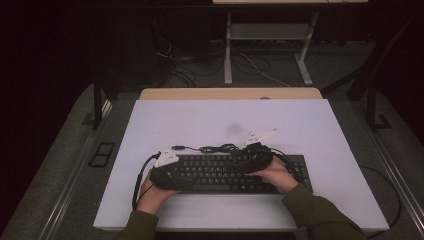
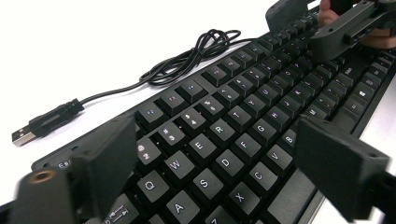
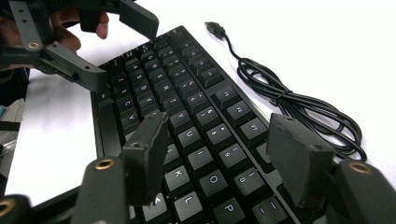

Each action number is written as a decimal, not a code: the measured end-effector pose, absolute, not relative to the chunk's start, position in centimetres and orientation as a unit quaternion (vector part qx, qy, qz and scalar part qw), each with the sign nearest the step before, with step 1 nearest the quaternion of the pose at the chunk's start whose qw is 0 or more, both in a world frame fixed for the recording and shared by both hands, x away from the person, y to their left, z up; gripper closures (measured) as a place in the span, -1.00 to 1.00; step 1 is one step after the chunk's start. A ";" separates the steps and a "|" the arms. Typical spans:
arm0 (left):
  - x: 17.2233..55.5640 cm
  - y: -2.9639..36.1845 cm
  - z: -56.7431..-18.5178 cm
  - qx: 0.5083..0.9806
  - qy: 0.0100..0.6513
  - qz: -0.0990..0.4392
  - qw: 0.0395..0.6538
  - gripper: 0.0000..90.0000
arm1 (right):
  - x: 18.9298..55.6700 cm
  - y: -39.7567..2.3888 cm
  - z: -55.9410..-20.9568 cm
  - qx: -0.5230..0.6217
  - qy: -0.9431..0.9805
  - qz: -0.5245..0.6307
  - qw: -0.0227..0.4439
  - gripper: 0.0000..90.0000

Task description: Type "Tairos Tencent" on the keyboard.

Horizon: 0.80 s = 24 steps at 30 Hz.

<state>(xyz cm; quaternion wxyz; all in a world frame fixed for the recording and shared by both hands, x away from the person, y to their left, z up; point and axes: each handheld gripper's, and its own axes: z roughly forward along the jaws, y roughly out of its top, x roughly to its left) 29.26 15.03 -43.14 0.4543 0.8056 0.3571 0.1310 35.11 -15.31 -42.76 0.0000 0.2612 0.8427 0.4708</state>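
Both tools [image 2: 215, 158] [image 3: 219, 163] open above keyboard [image 1: 220, 172]; cable [image 1: 217, 148] behind.

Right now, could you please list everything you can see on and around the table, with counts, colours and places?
Black full-size computer keyboard: one, black with pale lettering, near middle of the table, under both claws.
Black USB cable: one, black, loosely coiled on the table beyond the keyboard's far edge, silver plug lying free.
White table top: one, white, with a wooden edge at its far side.
Grey metal desk frame: one, grey, on the floor behind the table.
Left claw: one, black, jaws apart over the letter keys, gripping nothing.
Right claw: one, black, jaws apart over the keys, gripping nothing.
Hands in dark green sleeves: two, at the near edge.
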 end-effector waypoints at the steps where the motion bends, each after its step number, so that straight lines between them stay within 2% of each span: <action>1: 29.3 15.0 -43.2 0.806 0.357 0.131 0.454 -0.65 | 35.1 -15.4 -42.8 0.262 0.842 0.472 0.001 -0.19; 13: 29.8 14.8 -43.1 0.807 0.352 0.126 0.457 -0.11 | 34.9 -16.3 -42.8 0.279 0.833 0.477 0.007 -0.26; 24: 30.6 14.4 -43.3 0.816 0.358 0.112 0.440 0.64 | 34.6 -17.0 -42.9 0.289 0.830 0.477 0.016 -0.30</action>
